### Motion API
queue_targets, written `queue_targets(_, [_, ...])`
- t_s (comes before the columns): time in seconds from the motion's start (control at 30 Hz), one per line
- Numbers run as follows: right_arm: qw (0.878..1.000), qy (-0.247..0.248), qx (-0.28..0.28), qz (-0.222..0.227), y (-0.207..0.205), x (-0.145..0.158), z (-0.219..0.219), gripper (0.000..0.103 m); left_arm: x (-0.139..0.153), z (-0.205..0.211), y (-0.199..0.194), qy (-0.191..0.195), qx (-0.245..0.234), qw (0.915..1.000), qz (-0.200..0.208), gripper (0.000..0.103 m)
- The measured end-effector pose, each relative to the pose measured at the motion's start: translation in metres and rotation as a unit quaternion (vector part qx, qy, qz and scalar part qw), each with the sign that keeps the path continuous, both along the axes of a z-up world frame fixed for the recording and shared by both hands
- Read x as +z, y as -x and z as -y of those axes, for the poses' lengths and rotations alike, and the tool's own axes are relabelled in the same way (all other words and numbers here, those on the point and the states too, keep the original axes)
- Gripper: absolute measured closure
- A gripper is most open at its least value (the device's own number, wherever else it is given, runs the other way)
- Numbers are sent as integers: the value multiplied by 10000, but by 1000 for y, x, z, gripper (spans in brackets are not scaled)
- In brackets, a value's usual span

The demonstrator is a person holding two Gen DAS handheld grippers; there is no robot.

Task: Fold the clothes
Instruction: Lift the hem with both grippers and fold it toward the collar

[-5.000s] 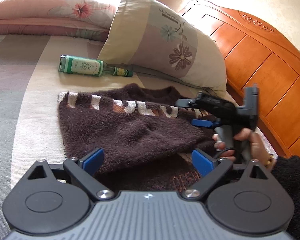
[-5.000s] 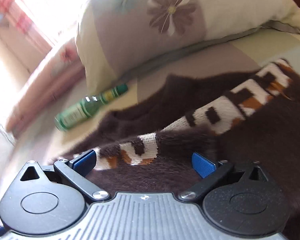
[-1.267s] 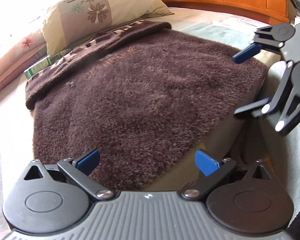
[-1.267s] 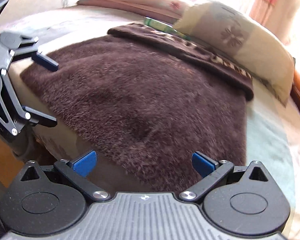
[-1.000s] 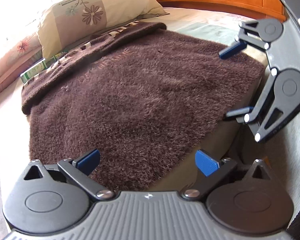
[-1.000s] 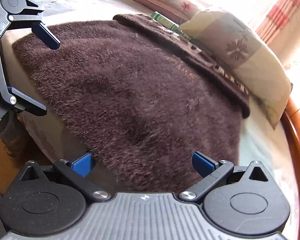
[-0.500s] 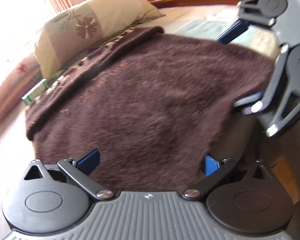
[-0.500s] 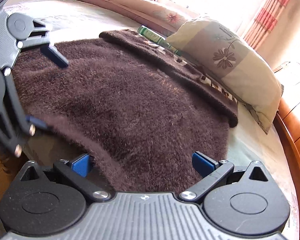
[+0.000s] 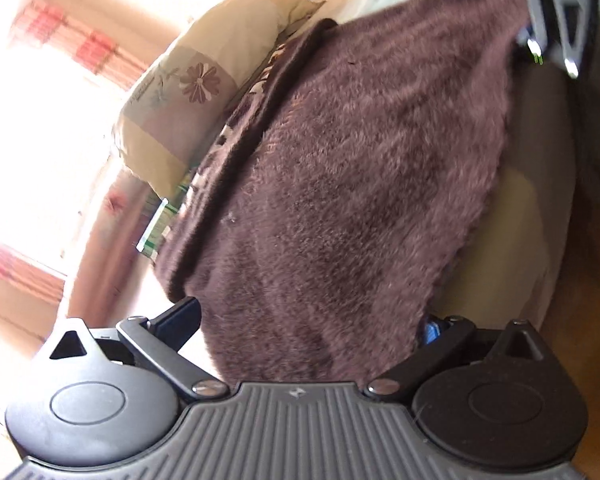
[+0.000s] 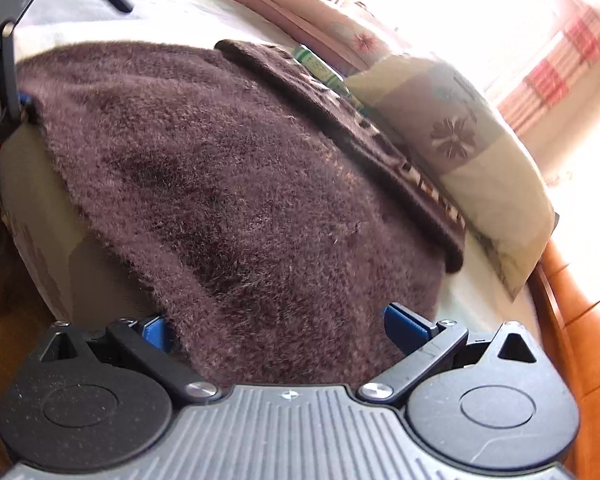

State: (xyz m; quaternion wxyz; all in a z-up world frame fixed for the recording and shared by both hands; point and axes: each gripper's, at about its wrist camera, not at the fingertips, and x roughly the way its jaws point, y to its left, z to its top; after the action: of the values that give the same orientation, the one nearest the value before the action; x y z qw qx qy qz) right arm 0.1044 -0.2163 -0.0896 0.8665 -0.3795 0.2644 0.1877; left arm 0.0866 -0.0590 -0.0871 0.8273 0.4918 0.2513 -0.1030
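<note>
Left wrist view, left: bright window with red-checked curtain (image 9: 28, 36) in the upper left; a flowered pillow (image 9: 204, 80) right of it.
Bottle: a green-labelled bottle (image 9: 156, 228) lies at centre left, just beside the garment's far fold, partly hidden.
Garment: a brown fuzzy sweater (image 9: 360, 168) fills the centre of the frame, spread on the bed (image 9: 524, 216); its near hem reaches down between the fingers of the left claw (image 9: 312, 328).
Left claw: fingers spread wide at the lower edge, the hem lying between them; the right blue pad (image 9: 432, 330) touches the cloth edge; not pinched.
Upper right: part of the right claw shows at the sweater's corner.

Right wrist view, left: the left claw (image 10: 4, 40) shows in the upper left, at the sweater's far corner.
Garment: the sweater (image 10: 240, 184) covers the centre, its lower edge hanging over the bed's (image 10: 32, 208) side at lower left; a patterned fold runs along its far side.
Right claw: the right claw (image 10: 276, 328) sits at the bottom, fingers apart, hem between them, left pad (image 10: 154, 328) against the cloth; not clamped.
Right: bottle (image 10: 320, 68) and pillow (image 10: 460, 136) behind the fold; orange wooden headboard (image 10: 580, 320) at lower right; curtain (image 10: 556, 68) at upper right.
</note>
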Motion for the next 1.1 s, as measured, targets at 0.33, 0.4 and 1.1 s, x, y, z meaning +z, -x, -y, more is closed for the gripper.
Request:
queue_targets(0.33, [9903, 1204, -68, 688, 8, -13, 4, 0, -17, 7, 7, -1065, -408, 9922, 507, 4])
queue_targets(0.4, [9880, 1335, -61, 772, 10, -15, 1, 0, -20, 7, 8, -1207, -432, 9902, 554, 10])
queue_targets(1.1, [9799, 1806, 746, 400, 28, -17, -12, 86, -2, 23, 0, -754, -556, 9956, 92, 97])
